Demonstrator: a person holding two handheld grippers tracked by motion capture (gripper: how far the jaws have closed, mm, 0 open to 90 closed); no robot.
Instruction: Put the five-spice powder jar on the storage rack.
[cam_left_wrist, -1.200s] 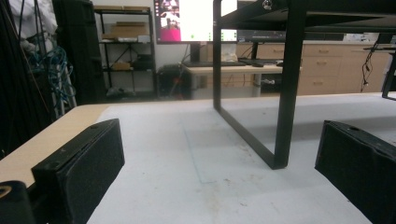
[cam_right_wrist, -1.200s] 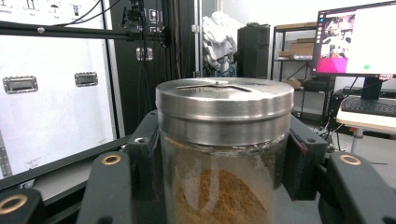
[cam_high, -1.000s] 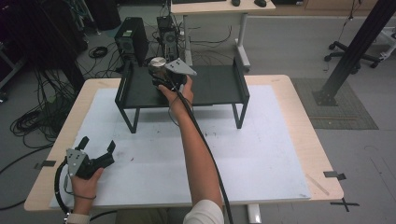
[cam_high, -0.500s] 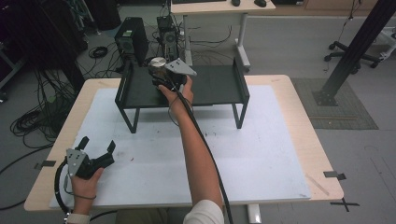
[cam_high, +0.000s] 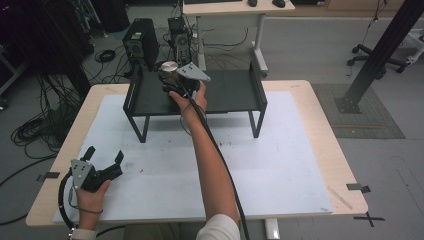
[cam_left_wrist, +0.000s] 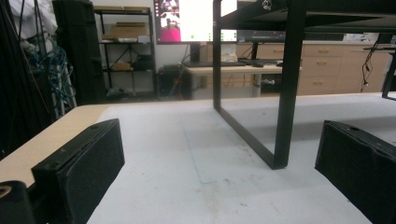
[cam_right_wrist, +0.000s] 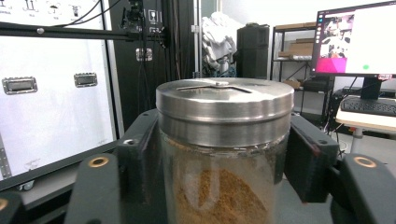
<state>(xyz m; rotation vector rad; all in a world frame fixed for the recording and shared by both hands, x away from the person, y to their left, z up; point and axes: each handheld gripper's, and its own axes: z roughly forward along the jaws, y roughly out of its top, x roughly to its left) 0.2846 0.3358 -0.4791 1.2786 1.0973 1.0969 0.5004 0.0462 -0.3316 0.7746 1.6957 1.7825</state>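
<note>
The left gripper (cam_high: 104, 161) is rested wide open and empty on the white mat (cam_high: 280, 165), kept clear. On the black shelf (cam_high: 235, 92), the glass spice jar (cam_right_wrist: 224, 154) sits between the right gripper (cam_high: 172, 85), whose jaws have just been opening, apparently to release it there.

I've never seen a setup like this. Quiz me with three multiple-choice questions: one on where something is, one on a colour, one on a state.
1. Where is the jar?
A. on the black rack
B. on the floor
C. on the white mat

2. What colour is the powder inside it?
A. white
B. brown
C. green

3. The left gripper is:
A. shut
B. shut on a cup
C. open

Answers:
1. A, it sits up on the rack's shelf.
2. B, brown shows through the glass.
3. C, its jaws stand wide apart with nothing between them.
</note>
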